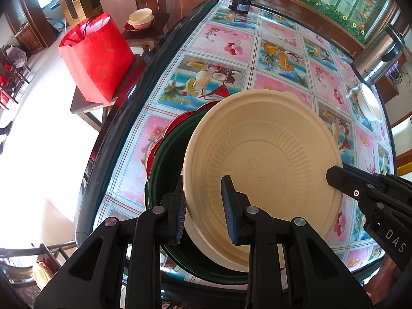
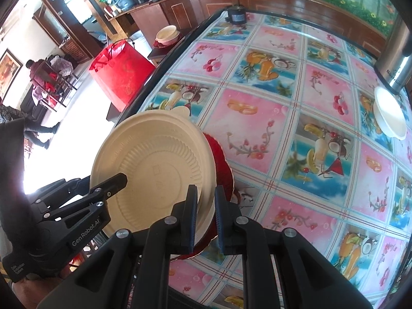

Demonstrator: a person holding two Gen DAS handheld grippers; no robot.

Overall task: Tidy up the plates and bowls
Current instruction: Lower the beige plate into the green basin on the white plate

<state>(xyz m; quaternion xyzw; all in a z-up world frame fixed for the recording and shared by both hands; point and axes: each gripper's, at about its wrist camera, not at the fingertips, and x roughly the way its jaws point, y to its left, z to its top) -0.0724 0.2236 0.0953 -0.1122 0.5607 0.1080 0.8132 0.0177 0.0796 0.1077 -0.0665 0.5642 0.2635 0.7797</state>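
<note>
A cream ribbed bowl [image 1: 265, 159] is held over a dark green bowl [image 1: 164, 164] that sits on a red scalloped plate [image 1: 164, 131] near the table's near left edge. My left gripper [image 1: 203, 208] is shut on the cream bowl's near rim, one finger inside, one outside. My right gripper [image 2: 206, 211] is shut on the opposite rim of the same cream bowl [image 2: 154, 167], with the red plate [image 2: 221, 164] below. The right gripper also shows in the left wrist view [image 1: 334, 175], and the left gripper in the right wrist view [image 2: 121, 180]. A white bowl [image 2: 388, 116] lies at the far right of the table.
The table [image 2: 283, 103] has a fruit-print cloth. A steel kettle [image 1: 381, 51] stands at the right edge, a small black motor [image 1: 240, 3] at the far end. A red bag [image 1: 95, 56] sits on a stool to the left; stacked bowls [image 1: 141, 19] sit on a side table.
</note>
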